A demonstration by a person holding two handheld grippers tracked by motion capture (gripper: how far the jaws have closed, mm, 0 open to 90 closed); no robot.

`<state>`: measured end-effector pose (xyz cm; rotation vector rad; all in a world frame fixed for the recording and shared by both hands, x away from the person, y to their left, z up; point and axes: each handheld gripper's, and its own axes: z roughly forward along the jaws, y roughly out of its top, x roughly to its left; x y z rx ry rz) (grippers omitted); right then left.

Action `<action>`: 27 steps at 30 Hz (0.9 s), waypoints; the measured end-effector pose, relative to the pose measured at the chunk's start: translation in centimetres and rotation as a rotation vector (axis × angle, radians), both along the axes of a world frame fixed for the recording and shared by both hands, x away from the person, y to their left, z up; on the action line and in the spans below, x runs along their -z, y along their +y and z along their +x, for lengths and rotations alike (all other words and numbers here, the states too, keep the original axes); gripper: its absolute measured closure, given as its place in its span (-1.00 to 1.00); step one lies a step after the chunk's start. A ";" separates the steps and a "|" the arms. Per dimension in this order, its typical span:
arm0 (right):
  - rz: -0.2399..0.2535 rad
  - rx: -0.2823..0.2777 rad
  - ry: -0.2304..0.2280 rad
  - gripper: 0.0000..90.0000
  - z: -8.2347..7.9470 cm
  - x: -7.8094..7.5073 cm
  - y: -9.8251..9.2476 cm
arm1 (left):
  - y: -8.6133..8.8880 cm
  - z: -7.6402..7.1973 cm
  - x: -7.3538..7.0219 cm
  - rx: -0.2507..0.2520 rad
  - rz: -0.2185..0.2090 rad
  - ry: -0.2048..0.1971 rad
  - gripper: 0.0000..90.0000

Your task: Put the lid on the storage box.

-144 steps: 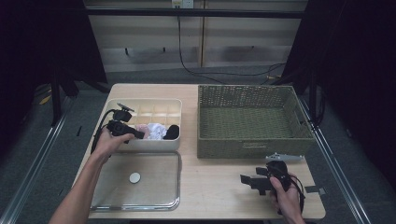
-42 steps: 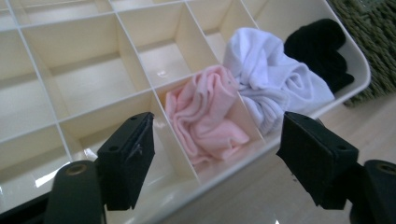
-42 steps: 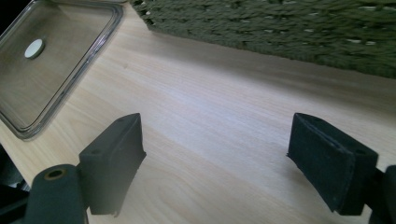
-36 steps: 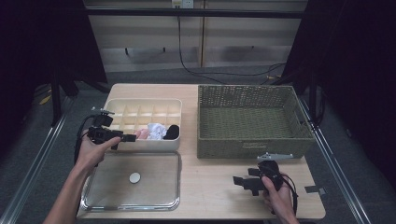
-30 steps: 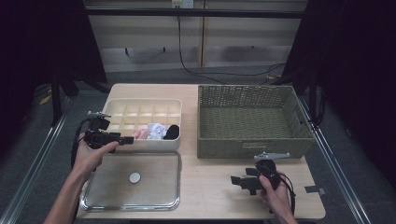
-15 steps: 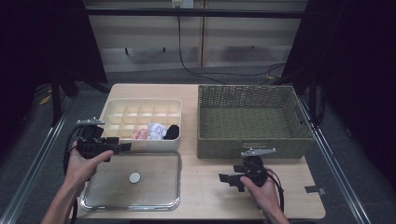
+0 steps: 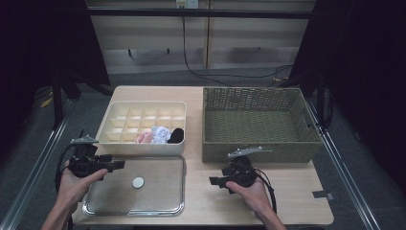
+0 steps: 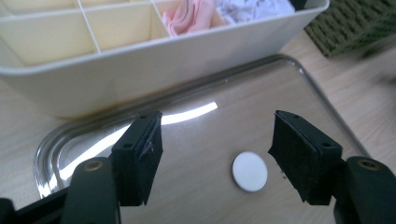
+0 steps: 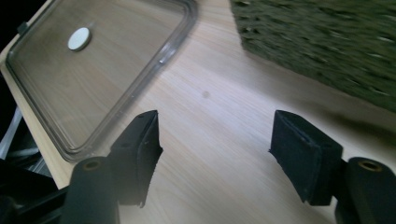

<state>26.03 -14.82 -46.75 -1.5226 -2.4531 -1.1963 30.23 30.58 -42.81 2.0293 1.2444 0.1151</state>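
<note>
A clear lid (image 7: 135, 186) with one white round knob (image 7: 138, 182) at its middle lies flat on the worktop (image 7: 287, 191), just in front of the cream divided box (image 7: 143, 128) it seems to belong to. The left gripper (image 7: 109, 164) hovers over the lid's left edge; in the left gripper view its fingers (image 8: 140, 156) stand spread with nothing between them, having just narrowed a little, and the knob shows below the gap. The right gripper (image 7: 215, 181) sits to the right of the lid, in front of the woven green basket (image 7: 258, 122). Its fingers (image 9: 137, 154) are also spread and empty, having just been closing, and point toward the lid's right edge.

The step in hand looks like the approach to pick up the lid with both grippers. The next move likely calls for each pair of fingers to slip around a thin rim at opposite sides, then lift evenly.

Counted: one lid, one box, one basket, two grippers. Three rolled cloth items fill neighbouring front cells of the box: one pink (image 7: 143, 138), one white (image 7: 160, 134), one black (image 7: 176, 135).
</note>
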 end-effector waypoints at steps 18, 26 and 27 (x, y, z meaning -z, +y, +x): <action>0.039 -0.063 0.008 -0.05 1.4 0.5 4.4 | 3.0 -1.1 2.5 -0.039 -0.001 0.032 -0.30; 0.022 -0.060 0.017 -0.08 2.1 0.7 6.2 | 4.4 -1.7 3.4 -0.074 -0.013 0.029 -0.25; 0.025 -0.066 0.018 -0.07 2.2 0.7 6.5 | 4.5 -1.7 3.3 -0.075 -0.018 0.033 -0.26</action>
